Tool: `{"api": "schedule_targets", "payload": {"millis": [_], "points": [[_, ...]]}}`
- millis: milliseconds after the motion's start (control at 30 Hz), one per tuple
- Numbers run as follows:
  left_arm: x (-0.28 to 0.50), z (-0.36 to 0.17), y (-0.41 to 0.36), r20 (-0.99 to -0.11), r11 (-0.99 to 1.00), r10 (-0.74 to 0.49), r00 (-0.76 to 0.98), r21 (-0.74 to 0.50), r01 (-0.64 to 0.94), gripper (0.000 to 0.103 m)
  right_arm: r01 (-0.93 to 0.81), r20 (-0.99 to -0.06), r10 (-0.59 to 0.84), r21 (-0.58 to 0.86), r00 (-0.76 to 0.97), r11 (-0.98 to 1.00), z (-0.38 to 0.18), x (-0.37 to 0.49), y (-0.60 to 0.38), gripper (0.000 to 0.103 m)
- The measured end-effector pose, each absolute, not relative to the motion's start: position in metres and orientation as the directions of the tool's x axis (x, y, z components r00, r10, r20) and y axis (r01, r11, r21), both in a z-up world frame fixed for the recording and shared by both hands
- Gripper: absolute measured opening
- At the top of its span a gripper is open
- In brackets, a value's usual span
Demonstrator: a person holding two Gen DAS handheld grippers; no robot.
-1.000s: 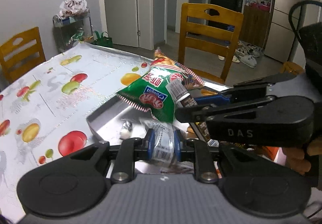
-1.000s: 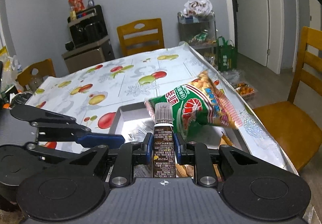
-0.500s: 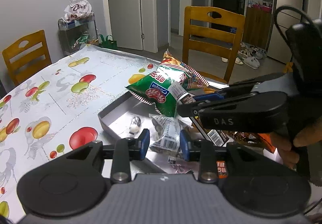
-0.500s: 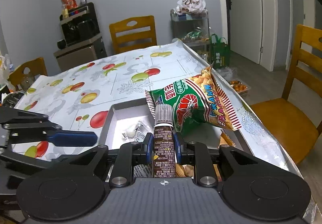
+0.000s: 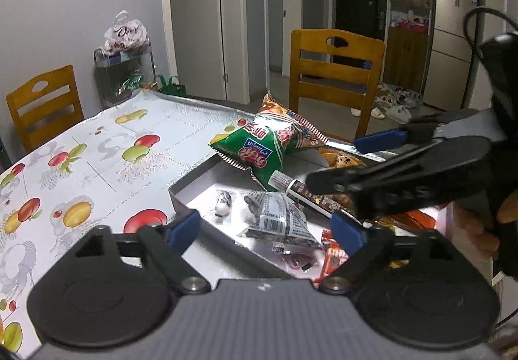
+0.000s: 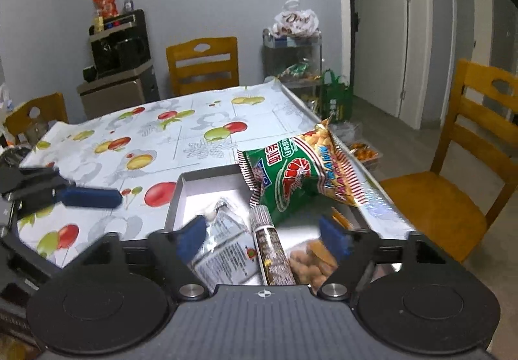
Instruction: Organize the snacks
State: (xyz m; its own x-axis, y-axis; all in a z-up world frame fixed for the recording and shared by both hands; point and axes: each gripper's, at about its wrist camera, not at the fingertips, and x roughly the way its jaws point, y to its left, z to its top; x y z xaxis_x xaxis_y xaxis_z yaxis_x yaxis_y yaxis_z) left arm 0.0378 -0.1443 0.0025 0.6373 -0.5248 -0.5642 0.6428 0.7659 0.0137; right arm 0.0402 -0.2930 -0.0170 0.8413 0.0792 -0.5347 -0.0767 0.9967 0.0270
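Fruit-print tabletop [image 6: 194, 133] carries the grey tray [image 6: 207, 180] holding your snacks: the seed packet [image 5: 275, 217] and the brown tube [image 6: 270, 250] both lie loose in it beside the green shrimp-chip bag [image 6: 291, 175], which leans on the far rim. Your left gripper [image 5: 265, 227] and right gripper [image 6: 262, 237] both have jaws opening with nothing clamped, packet and tube sitting free between the pads, so I'd call this the release step of a drop-off. Next you'll likely need to back both clear of the tray without snagging wrappers, then find whatever snack is left outside it.
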Motion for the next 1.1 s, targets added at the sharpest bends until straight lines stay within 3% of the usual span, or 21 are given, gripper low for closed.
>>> {"api": "schedule_targets", "payload": {"millis": [167,500,667,967,1100], "points": [[0.026,-0.001,-0.123,-0.551,0.762,-0.545,0.632,-0.011,0.648,0.094,-0.042,-0.532,0.017,-0.035,0.847,0.998,-0.011,0.008,-0.286,0.103],[-0.007,-0.028,-0.083,-0.607,0.740,-0.540,0.584,-0.011,0.673,0.099,0.095,-0.552,-0.054,0.047,0.832,0.994,-0.030,-0.063,-0.268,0.103],[-0.016,-0.044,-0.081,-0.615,0.738,-0.537,0.578,-0.010,0.675,0.101,0.132,-0.567,-0.115,-0.011,0.816,0.991,-0.054,-0.085,-0.242,0.103],[-0.033,-0.068,-0.099,-0.660,0.713,-0.493,0.566,0.066,0.698,0.101,0.227,-0.660,-0.147,0.037,0.736,0.973,-0.084,-0.085,-0.236,0.103],[-0.037,-0.070,-0.103,-0.654,0.718,-0.469,0.593,0.109,0.688,0.101,0.223,-0.659,-0.137,0.047,0.739,0.974,-0.087,-0.084,-0.235,0.103]]}}
